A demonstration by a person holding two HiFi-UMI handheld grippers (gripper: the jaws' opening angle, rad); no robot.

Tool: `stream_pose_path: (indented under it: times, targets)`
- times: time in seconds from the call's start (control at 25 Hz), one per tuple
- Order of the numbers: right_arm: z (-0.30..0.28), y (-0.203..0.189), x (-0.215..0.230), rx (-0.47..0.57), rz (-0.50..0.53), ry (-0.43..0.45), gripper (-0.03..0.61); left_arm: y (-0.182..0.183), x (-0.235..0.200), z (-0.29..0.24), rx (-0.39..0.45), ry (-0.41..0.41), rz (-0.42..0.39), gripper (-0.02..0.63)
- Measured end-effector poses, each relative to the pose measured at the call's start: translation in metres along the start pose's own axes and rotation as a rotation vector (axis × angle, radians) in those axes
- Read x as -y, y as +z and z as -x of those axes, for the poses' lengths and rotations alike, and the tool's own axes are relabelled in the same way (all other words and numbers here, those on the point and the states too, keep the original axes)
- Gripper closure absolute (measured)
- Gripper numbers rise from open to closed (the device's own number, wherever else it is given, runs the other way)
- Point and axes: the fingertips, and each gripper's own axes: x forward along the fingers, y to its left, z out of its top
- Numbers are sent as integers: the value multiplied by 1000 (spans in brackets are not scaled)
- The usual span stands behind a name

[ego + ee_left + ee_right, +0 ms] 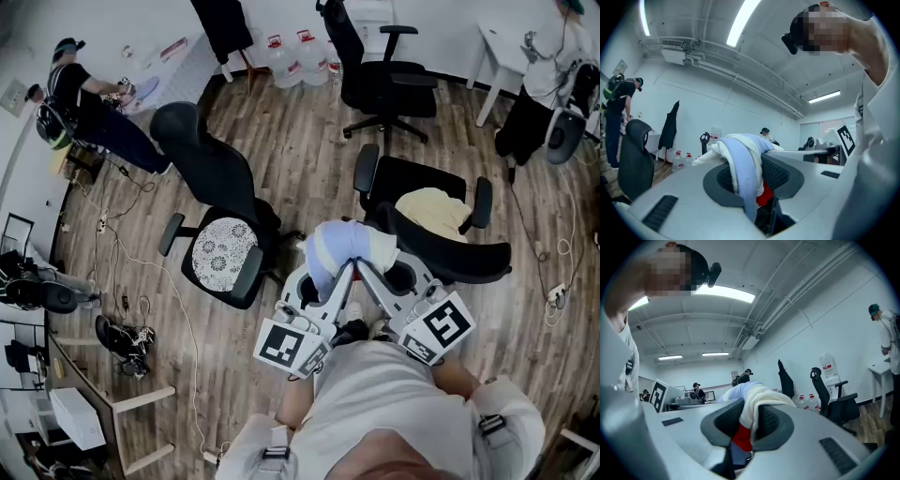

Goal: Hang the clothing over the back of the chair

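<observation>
The clothing point(349, 244) is a soft blue and white bundle, held up in the air in front of the person.

The left claw point(751, 180) is clamped on one end of it. You can see the cloth squeezed between its two dark pads. The right claw point(746, 425) is clamped on the other end the same way. So the bundle hangs between the two claws and runs from 9 o'clock to 3 o'clock.

The chair point(459, 261) with the yellow cushion point(433, 211) is the close one. Its black back is near the bundle at about 2 o'clock, on the person's side of the seat. The long top edge of the back runs from 10 o'clock to 4 o'clock.

The right claw is nearer to the chair back. I think the cloth must go up and across toward 2 o'clock, and be spread out along that edge.
</observation>
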Motion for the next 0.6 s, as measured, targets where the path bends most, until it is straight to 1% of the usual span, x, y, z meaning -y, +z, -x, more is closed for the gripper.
stream_pose_path:
  times: [0.32, 0.6]
  targets:
    - [-23, 5, 13, -1, -15, -46, 517, 6, -23, -15, 6, -21, 3, 491]
    - [-35, 10, 27, 3, -14, -97, 516, 11, -35, -30, 1, -68, -4, 491]
